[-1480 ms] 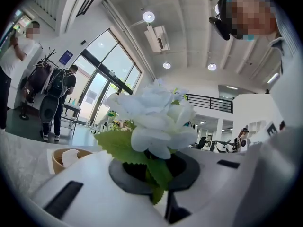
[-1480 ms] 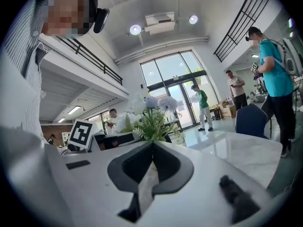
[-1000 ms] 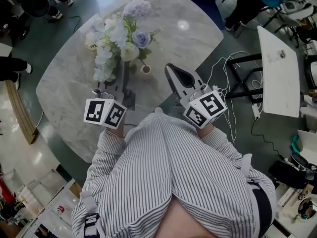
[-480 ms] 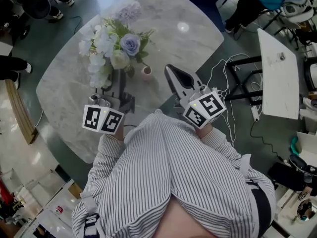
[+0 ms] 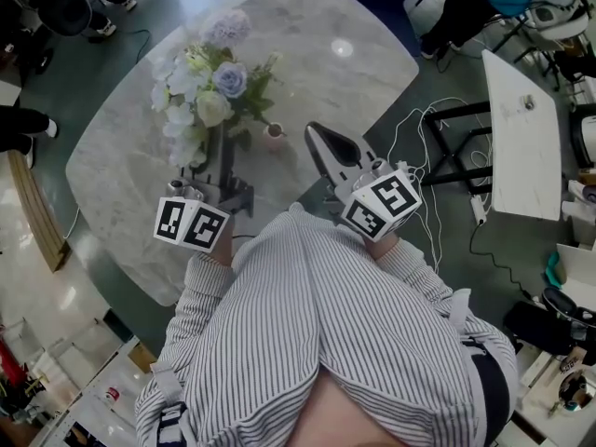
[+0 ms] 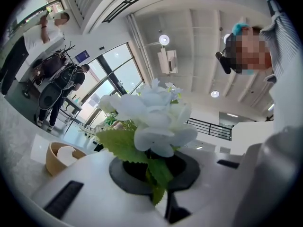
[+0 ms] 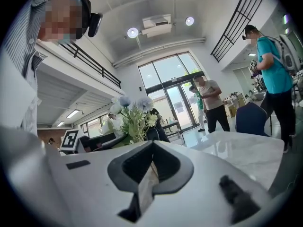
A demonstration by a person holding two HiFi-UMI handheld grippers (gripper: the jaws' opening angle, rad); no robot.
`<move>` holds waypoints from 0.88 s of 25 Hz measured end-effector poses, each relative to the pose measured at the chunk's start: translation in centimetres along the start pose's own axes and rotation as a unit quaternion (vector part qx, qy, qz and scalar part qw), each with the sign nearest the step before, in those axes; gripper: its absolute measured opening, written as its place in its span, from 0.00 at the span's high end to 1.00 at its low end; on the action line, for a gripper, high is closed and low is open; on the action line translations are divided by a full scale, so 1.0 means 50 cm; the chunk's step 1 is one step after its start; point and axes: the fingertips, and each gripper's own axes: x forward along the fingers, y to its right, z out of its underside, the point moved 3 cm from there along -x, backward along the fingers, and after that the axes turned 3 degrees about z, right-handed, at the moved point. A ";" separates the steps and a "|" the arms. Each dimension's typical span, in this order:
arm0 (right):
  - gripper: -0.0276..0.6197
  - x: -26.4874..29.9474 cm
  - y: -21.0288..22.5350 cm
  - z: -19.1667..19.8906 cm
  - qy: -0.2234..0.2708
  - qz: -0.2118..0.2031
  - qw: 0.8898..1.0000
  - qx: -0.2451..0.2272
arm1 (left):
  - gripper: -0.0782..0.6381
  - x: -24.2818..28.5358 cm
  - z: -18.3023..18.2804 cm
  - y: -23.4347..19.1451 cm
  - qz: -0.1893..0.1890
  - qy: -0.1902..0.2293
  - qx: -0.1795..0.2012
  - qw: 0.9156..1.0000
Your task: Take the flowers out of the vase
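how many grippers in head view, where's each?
2. The left gripper is at left over the marble table, shut on the flowers' stems. The right gripper is right of centre near the table's edge, shut and empty. Neither is hidden.

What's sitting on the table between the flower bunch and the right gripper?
A small tan pot stands between the flowers and right gripper; head view.

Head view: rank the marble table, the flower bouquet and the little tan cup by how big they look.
1. marble table, by far the largest
2. flower bouquet
3. tan cup, smallest
The bouquet may sit nearer the camera and look bigger for it, but the order holds.
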 end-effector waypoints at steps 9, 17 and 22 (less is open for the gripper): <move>0.94 0.001 -0.005 0.004 -0.010 0.011 1.000 -0.005 | 0.84 -0.003 0.001 -0.001 -0.001 -0.009 -0.001 1.000; 0.94 0.006 -0.011 0.002 -0.008 0.008 1.000 -0.010 | 0.84 -0.004 0.005 -0.004 0.000 -0.016 0.000 1.000; 0.94 0.004 -0.017 -0.002 -0.006 0.000 1.000 -0.015 | 0.84 -0.003 0.004 -0.003 0.000 -0.014 -0.002 1.000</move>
